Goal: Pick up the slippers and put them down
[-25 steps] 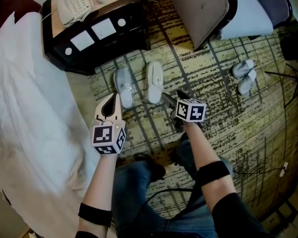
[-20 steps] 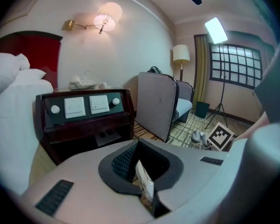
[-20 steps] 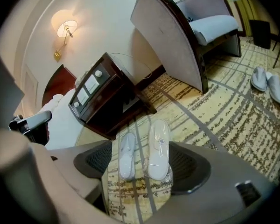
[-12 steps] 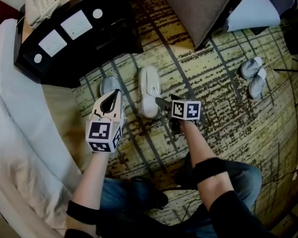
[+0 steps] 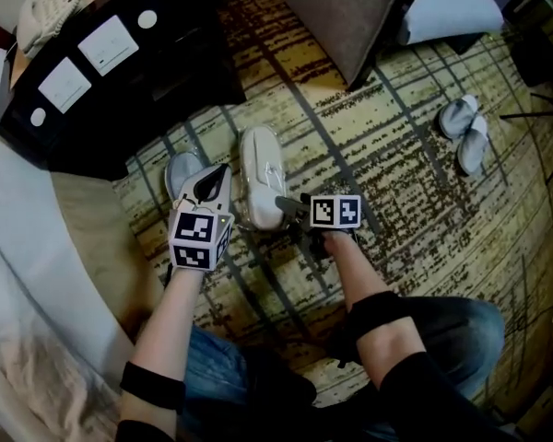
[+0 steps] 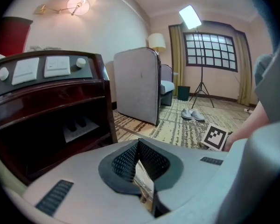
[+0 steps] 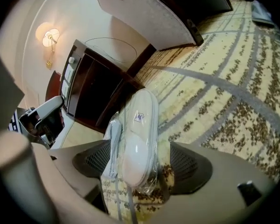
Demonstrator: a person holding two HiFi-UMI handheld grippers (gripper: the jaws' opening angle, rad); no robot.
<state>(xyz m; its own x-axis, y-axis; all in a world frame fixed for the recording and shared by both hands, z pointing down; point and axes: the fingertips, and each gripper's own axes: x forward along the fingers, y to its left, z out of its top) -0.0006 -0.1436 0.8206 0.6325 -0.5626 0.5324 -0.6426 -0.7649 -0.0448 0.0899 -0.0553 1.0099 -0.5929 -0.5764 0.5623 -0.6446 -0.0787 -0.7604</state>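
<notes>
Two white slippers in clear plastic wrap are low over the patterned carpet [image 5: 387, 182], beside the nightstand. My left gripper [image 5: 219, 171] is shut on the greyish left slipper [image 5: 180, 171]. In the left gripper view only a pinched strip of plastic wrap [image 6: 143, 183] shows between the closed jaws of the left gripper [image 6: 139, 148]. My right gripper [image 5: 286, 205] holds the heel end of the right slipper [image 5: 261, 173]. In the right gripper view that slipper [image 7: 137, 125] fills the gap of the right gripper [image 7: 137, 164], toe pointing away. Whether either slipper touches the carpet I cannot tell.
A dark wooden nightstand [image 5: 120, 72] with white switch panels stands just beyond the slippers, a telephone [image 5: 51, 3] on top. White bedding [image 5: 28, 274] lies at the left. An upholstered chair [image 5: 350, 7] is at the back. Another pair of slippers [image 5: 465, 132] lies at the right.
Both grippers have come down toward the carpet with their slippers still in them. The nightstand and carpet now look closer. Neither gripper's jaws changed.
</notes>
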